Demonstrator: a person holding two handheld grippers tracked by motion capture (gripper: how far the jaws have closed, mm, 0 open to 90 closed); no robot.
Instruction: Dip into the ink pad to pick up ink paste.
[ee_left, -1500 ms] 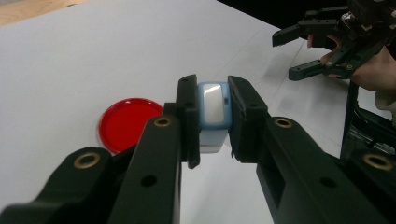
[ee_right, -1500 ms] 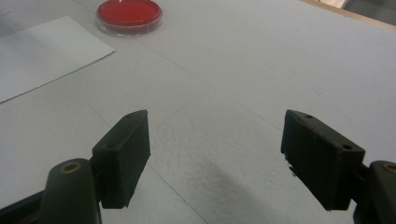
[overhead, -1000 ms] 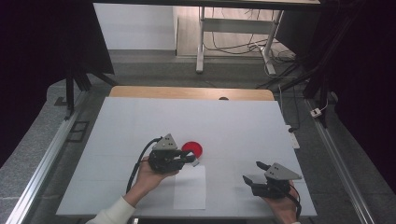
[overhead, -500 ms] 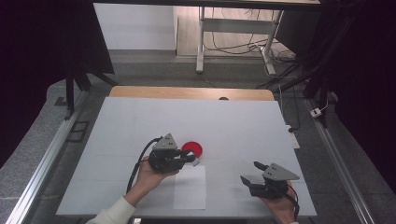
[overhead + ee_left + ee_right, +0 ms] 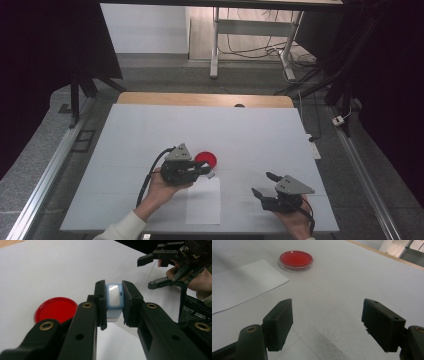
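Observation:
My left gripper [image 5: 207,172] [image 5: 113,287] is shut on a small light-blue block [image 5: 114,300] with a shiny face, held just above the table. A red round dish [image 5: 206,159] [image 5: 56,309] [image 5: 296,259] lies flat on the white table, right beside and behind the left jaws. My right gripper [image 5: 264,184] [image 5: 327,322] hovers low near the front right, jaws wide open with nothing between them. That gripper [image 5: 160,270] and the hand holding it also appear far off in the left gripper view.
A white paper sheet [image 5: 204,200] [image 5: 242,282] lies flat near the front edge between the two hands. The table's wooden far edge [image 5: 205,99] runs along the back. Metal rails [image 5: 47,170] flank the table's sides.
The right gripper has drifted slightly left and toward the front edge. The left gripper holds still with the blue block.

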